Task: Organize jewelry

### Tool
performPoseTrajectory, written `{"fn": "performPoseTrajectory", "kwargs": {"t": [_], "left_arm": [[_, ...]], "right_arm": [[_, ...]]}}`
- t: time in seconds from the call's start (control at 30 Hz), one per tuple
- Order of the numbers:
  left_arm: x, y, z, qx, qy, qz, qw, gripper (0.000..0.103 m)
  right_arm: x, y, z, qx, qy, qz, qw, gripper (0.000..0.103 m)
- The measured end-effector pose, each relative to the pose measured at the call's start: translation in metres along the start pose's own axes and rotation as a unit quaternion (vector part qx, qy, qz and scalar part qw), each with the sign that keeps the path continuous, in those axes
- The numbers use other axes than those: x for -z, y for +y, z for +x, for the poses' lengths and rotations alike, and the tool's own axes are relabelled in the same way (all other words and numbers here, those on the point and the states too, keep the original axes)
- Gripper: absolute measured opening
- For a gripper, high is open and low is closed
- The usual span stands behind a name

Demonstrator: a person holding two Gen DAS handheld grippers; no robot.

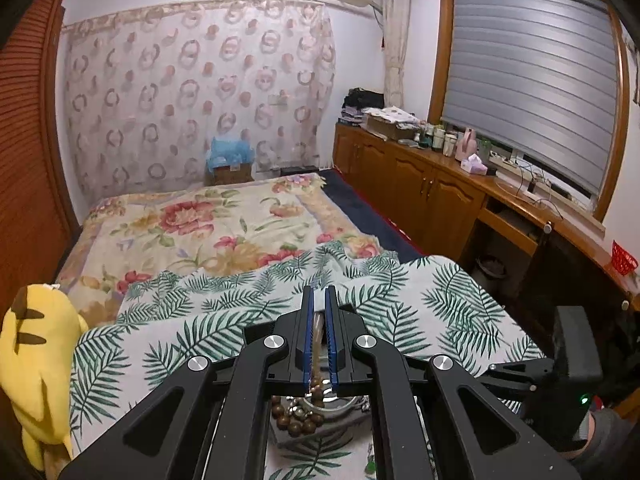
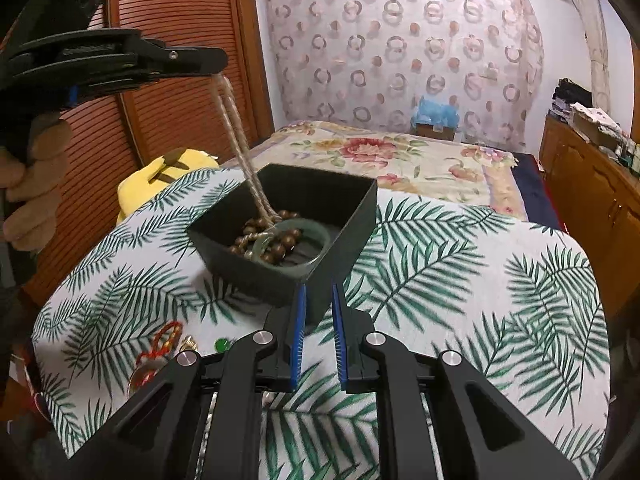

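Right wrist view, from the left edge: a person's hand (image 2: 34,184) grips the handle of the left gripper (image 2: 218,70), which sits high above the surface with its jaws clenched on a pale twisted cord (image 2: 240,148). The cord hangs in two strands, slanting down and right into a dark green box (image 2: 344,216) that stands on a palm-leaf printed cloth (image 2: 460,280). Behind the cloth's left corner a yellow plush toy (image 2: 160,184) peeks out.

Inside the box the cord ends in a heap of round brown wooden beads (image 2: 276,236) — glossy, dark and closely strung — tangled with a smooth green bangle (image 2: 298,246) that lies partly on the beads and partly against the box's near wall. On the cloth near the lower left lie a red-and-gold braided bracelet (image 2: 162,344), a small gold-coloured piece (image 2: 189,345) and a little green stone (image 2: 221,345), all outside the box and just beside each other.

The right gripper (image 2: 319,312) is at bottom centre, its blue-padded jaws released with a narrow gap and nothing between them; the tips sit just at the box's near corner.

In the left wrist view the blue pads (image 1: 308,336) pinch the cord, and beads show below, between the gripper's arms.
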State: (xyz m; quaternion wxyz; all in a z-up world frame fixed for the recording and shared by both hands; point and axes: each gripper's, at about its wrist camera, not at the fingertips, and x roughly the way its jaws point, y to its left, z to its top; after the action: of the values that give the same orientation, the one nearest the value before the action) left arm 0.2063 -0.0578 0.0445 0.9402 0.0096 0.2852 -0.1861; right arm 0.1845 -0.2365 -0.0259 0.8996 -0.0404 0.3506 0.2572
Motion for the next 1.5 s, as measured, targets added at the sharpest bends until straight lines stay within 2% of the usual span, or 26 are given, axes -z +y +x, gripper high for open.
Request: {"fn": "performPoseTrajectory", "kwargs": {"t": [0.5,0.57,0.63,0.7,0.77,0.83,1.0,1.23,1.33,1.43,1.5], "left_arm": [[0.061,-0.005,-0.02,0.002,0.024,0.006,0.9997,0.005],[0.071,-0.006,-0.022,0.0,0.029,0.008,0.9995,0.011],[0.081,-0.008,-0.024,-0.007,0.03,0.009,0.9995,0.031],[0.091,-0.009,-0.025,-0.015,0.034,0.01,0.9993,0.036],[0.101,-0.01,-0.025,-0.019,0.04,0.01,0.999,0.045],[0.111,-0.01,-0.026,-0.024,0.044,0.007,0.9987,0.063],[0.129,-0.008,-0.025,-0.031,0.056,-0.003,0.9979,0.083],[0.146,-0.004,-0.019,-0.036,0.079,-0.016,0.9961,0.091],[0.153,-0.006,-0.018,-0.032,0.089,-0.016,0.9953,0.092],[0.157,-0.01,-0.017,-0.027,0.098,-0.014,0.9948,0.092],[0.161,-0.014,-0.017,-0.021,0.104,-0.01,0.9943,0.092]], "right_arm": [[0.033,0.024,-0.012,-0.023,0.029,-0.012,0.999,0.015],[0.037,0.025,-0.013,-0.026,0.034,-0.013,0.999,0.015],[0.041,0.025,-0.014,-0.034,0.04,-0.009,0.999,0.015],[0.045,0.025,-0.014,-0.039,0.045,-0.006,0.998,0.015],[0.048,0.025,-0.014,-0.039,0.048,-0.007,0.998,0.015],[0.051,0.026,-0.014,-0.041,0.05,-0.005,0.998,0.015],[0.053,0.025,-0.012,-0.044,0.056,0.0,0.997,0.015],[0.053,0.026,-0.004,-0.044,0.073,-0.002,0.996,0.015],[0.052,0.024,-0.002,-0.051,0.075,0.003,0.996,0.015],[0.052,0.021,-0.001,-0.047,0.077,0.008,0.996,0.021],[0.052,0.021,0.0,-0.05,0.079,0.011,0.996,0.021]]}}
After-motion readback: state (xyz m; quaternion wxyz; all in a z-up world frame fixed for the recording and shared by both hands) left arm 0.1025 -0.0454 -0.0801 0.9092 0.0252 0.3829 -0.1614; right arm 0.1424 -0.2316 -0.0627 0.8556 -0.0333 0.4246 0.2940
